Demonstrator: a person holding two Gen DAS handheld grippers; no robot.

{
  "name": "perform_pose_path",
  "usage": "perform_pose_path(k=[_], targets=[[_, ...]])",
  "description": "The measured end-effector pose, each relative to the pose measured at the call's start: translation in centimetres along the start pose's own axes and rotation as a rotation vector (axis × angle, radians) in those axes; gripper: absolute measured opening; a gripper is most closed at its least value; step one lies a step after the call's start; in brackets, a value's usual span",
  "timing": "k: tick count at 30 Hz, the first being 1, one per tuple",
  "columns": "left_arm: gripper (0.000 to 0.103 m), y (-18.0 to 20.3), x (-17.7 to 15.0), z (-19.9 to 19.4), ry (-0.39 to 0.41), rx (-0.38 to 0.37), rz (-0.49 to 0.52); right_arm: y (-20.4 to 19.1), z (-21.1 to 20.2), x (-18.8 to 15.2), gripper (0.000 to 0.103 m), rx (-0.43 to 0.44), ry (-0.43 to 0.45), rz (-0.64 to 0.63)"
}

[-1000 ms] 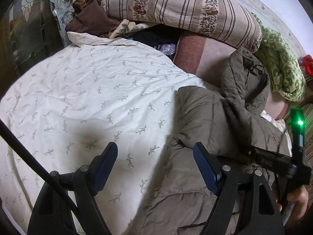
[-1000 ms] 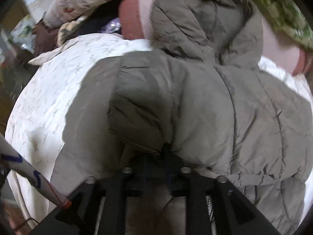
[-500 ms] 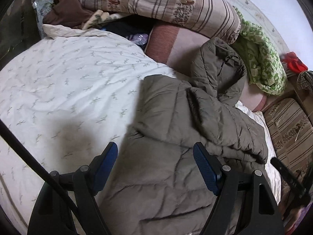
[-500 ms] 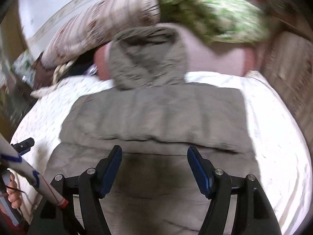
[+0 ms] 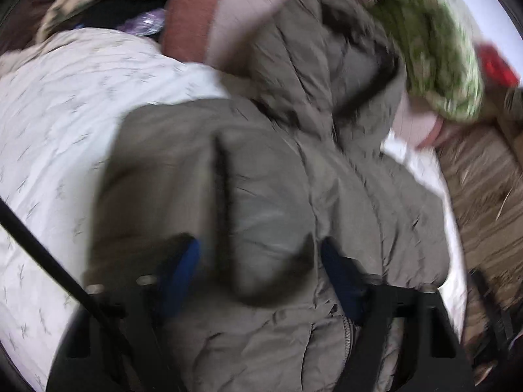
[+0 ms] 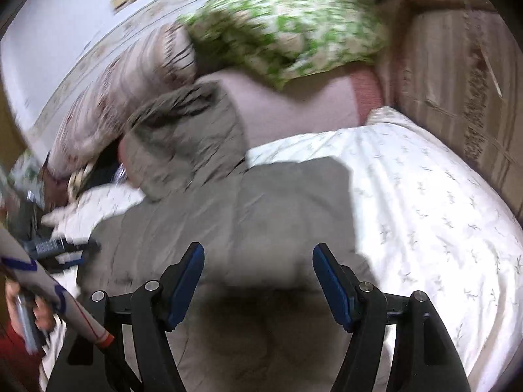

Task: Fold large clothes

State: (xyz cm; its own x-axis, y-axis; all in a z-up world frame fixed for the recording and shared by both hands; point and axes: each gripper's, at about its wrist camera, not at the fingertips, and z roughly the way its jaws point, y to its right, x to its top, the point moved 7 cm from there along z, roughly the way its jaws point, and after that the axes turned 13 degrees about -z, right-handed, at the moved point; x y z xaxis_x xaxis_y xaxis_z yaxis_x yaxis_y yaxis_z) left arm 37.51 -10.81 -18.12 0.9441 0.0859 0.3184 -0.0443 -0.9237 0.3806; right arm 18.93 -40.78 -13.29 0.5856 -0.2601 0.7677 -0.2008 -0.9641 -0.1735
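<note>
Left hand-held gripper (image 5: pixel 258 261) closing around a fold of olive puffer jacket (image 5: pixel 343 196); right hand-held gripper (image 6: pixel 258 281) released above it, on bed (image 6: pixel 441 212).

The left black two-finger gripper with blue pads (image 5: pixel 258 271) points steeply down, its jaws closing with a fold of padded fabric between them. The right black two-finger gripper with blue pads (image 6: pixel 258 277) hangs with jaws wide apart, gripping nothing.
</note>
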Motion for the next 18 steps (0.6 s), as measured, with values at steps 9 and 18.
perform_pose_path(k=[9, 18], targets=[[0.023, -3.0, 2.1, -4.1, 0.120, 0.048, -0.082, 3.2, 1.9, 0.4, 0.074, -0.059, -0.011, 0.084], [0.033, -6.3, 1.5, -0.4, 0.092, 0.114, -0.101, 0.8, 7.9, -2.5, 0.074, -0.114, -0.156, -0.018]])
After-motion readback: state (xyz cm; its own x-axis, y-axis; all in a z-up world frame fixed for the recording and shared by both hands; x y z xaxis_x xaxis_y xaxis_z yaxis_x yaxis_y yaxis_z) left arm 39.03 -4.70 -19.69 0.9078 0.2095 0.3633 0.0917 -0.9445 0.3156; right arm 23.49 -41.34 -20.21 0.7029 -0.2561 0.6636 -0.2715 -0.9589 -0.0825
